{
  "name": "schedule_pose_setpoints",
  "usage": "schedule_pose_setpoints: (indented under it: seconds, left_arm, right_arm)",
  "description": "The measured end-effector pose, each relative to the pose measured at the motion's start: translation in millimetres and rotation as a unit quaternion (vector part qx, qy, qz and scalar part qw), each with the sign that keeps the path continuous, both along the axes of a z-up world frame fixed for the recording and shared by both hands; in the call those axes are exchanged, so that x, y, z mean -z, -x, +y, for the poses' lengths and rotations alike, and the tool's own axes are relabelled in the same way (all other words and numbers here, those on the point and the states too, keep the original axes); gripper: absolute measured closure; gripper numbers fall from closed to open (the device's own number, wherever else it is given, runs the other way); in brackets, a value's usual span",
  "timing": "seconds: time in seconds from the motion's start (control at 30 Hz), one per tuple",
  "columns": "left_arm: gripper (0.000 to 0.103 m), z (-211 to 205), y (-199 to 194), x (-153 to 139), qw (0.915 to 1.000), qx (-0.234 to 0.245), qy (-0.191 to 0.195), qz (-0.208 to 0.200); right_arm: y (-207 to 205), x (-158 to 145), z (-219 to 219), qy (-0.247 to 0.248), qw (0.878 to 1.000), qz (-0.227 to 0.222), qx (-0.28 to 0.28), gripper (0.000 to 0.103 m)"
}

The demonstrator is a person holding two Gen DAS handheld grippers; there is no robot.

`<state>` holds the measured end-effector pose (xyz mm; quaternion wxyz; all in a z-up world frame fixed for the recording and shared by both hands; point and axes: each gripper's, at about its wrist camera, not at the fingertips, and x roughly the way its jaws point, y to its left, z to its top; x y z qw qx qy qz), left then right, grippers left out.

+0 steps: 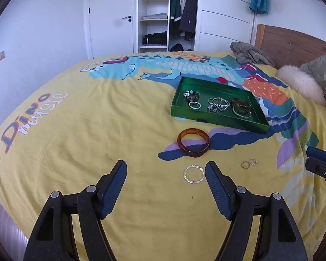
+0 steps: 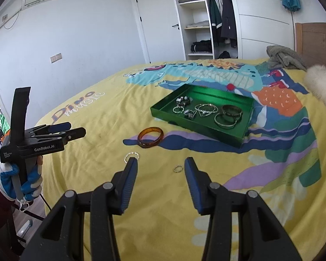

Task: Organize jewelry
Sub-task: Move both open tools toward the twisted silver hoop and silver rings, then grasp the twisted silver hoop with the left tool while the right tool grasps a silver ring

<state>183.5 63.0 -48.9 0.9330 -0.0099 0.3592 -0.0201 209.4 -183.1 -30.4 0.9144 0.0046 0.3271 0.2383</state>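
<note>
On the yellow bedspread lies an amber bangle (image 1: 194, 153) (image 2: 150, 145), just short of a green tray (image 1: 219, 121) (image 2: 195, 130) that holds several bracelets and beads. Nearer lie a twisted silver bracelet (image 1: 194, 182) (image 2: 128, 155) and two small rings (image 1: 245, 164). In the right wrist view one ring (image 2: 177, 169) shows. My left gripper (image 1: 166, 167) (image 2: 77, 128) hangs open above the cloth, with the silver bracelet just inside its right finger. My right gripper (image 2: 161, 162) (image 1: 307, 158) is open too. The small ring lies between its fingertips on the cloth, and its left finger covers part of the silver bracelet.
A gloved hand (image 2: 21, 182) holds the left gripper at the bed's left edge. A grey garment (image 1: 250, 54), a white fur cushion (image 1: 300, 82) and a wooden headboard (image 1: 293, 41) lie at the far right. An open wardrobe (image 1: 167, 17) and a door stand behind the bed.
</note>
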Motion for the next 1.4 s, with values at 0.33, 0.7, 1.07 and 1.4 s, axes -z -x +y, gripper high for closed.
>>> schedule_pose_setpoints:
  seconds: [0.33,0.7,1.07,1.4]
  left_arm:
    - [0.029,-25,-31,58,0.9980,0.041,-0.008,0.047]
    - [0.029,-39,-62,94,0.9945,0.065,-0.007,0.082]
    - [0.043,-42,-77,107,0.9928,0.076,0.002,0.093]
    - [0.055,-44,-76,110,0.9925,0.086,0.007,0.086]
  right_arm:
    - [-46,75,15,-0.003,0.997,0.076,-0.024,0.060]
    - [-86,118,22,-0.012,0.993,0.119,-0.021,0.060]
    - [-110,123,36,0.002,0.992,0.121,-0.025,0.060]
    - [-115,130,42,0.029,0.992,0.123,-0.014,0.084]
